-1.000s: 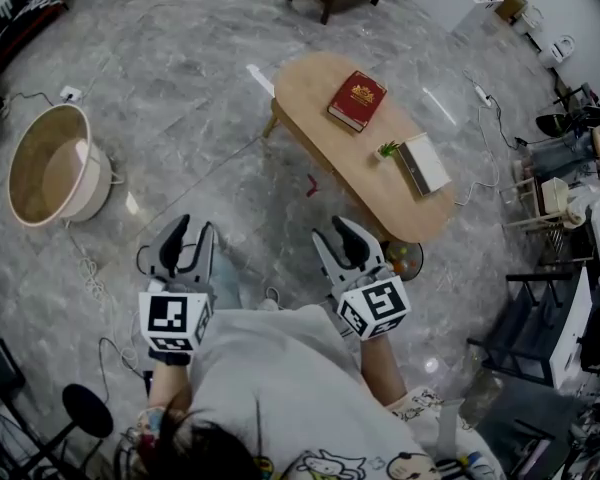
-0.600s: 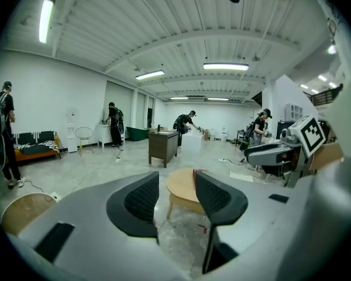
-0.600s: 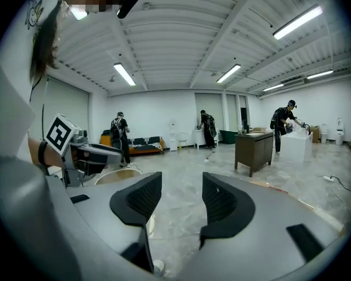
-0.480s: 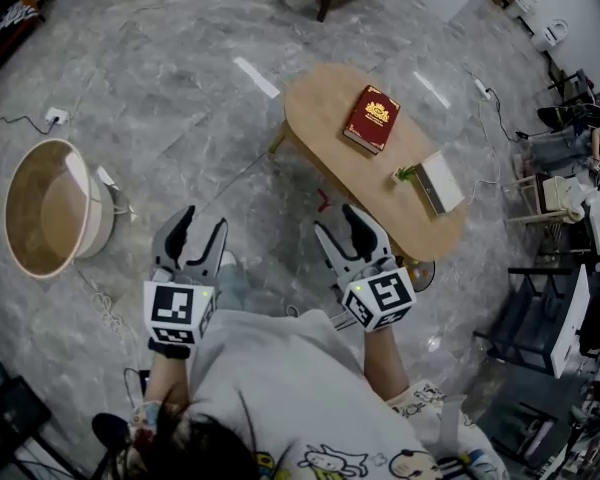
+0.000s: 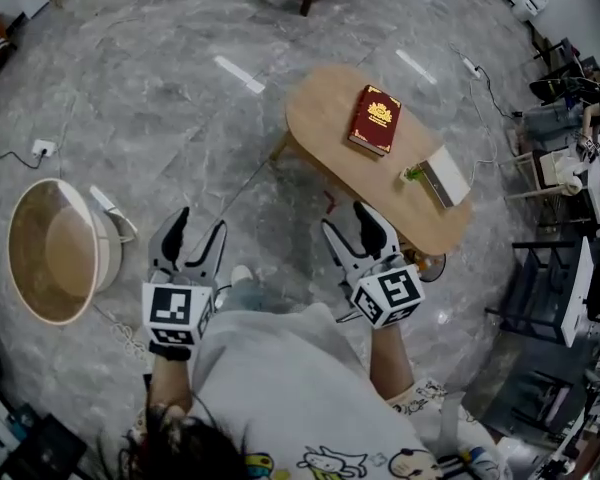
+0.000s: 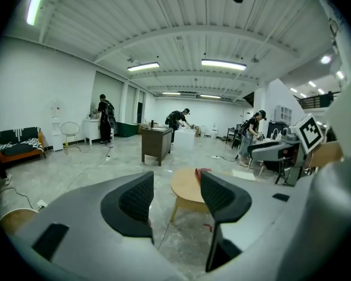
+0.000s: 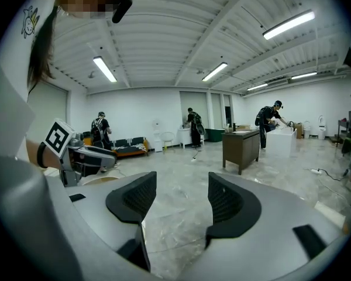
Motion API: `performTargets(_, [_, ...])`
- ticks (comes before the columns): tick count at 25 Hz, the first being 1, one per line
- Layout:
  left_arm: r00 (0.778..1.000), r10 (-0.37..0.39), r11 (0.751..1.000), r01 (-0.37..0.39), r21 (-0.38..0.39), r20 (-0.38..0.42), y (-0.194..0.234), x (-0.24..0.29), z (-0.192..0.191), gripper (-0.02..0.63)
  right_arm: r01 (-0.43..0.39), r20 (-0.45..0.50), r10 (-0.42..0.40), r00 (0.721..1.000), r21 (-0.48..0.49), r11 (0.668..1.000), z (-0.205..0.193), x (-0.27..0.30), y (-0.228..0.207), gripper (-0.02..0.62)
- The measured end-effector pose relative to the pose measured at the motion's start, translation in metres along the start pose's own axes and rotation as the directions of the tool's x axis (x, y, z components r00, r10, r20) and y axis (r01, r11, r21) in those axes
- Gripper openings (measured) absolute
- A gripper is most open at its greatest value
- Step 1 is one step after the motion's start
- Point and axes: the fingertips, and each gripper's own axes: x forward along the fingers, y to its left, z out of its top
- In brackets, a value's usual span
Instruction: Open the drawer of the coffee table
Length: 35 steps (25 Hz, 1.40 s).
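A person in a white shirt [image 5: 280,388] stands on the near side of the coffee table [image 5: 320,118]. The left gripper [image 5: 198,230] and the right gripper [image 5: 352,230] stick out in front of the person. Both have just been opening their jaws. Now both pairs of jaws stand wide, with nothing held between them. The right gripper is close to the table's near edge. The left gripper is off to the table's left, well apart from it. In the left gripper view the table shows far off between the jaws.

The table is oval and made of light wood. On its top lie a red book [image 5: 374,119], a tiny green plant [image 5: 412,174] and a white book [image 5: 448,178]. No view shows the drawer. I think it hides under the top.

A round tub [image 5: 100,253] sits on the floor far to the left of the table. Past the table stands a dark wooden cabinet [image 6: 157,145]. Farther back, people [image 6: 178,120] work at benches.

The step now looks like getting to the table. To do it well, bend low and find the drawer front first. Keep the jaws wide until the handle is between them, then squeeze tight. Pull straight out and slowly, so the plant does not tip over.
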Motion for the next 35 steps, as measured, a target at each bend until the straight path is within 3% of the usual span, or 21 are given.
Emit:
performTargets(8, [0.998, -0.067, 0.998, 0.067, -0.001, -0.019, 0.013, 0.012, -0.003, 0.233, 0.07, -0.011, -0.07, 0.997, 0.021, 0.997, -0.002, 0.003, 0.002, 0.247])
performTargets(17, [0.991, -0.12, 0.993, 0.12, 0.008, -0.053, 0.003, 0.044, -0.009, 0.238, 0.15, -0.031, -0.149, 0.988, 0.056, 0.987, -0.015, -0.002, -0.033, 0.252])
performTargets(25, [0.985, -0.164, 0.985, 0.167, 0.049, -0.059, -0.005, 0.116, 0.02, 0.238, 0.206, -0.014, -0.206, 0.979, 0.08, 0.975, -0.005, 0.022, -0.099, 0.252])
performTargets(35, [0.979, -0.198, 0.976, 0.202, 0.086, -0.048, -0.021, 0.229, 0.081, 0.238, 0.23, -0.007, -0.23, 0.973, 0.099, 0.968, 0.024, 0.064, -0.199, 0.252])
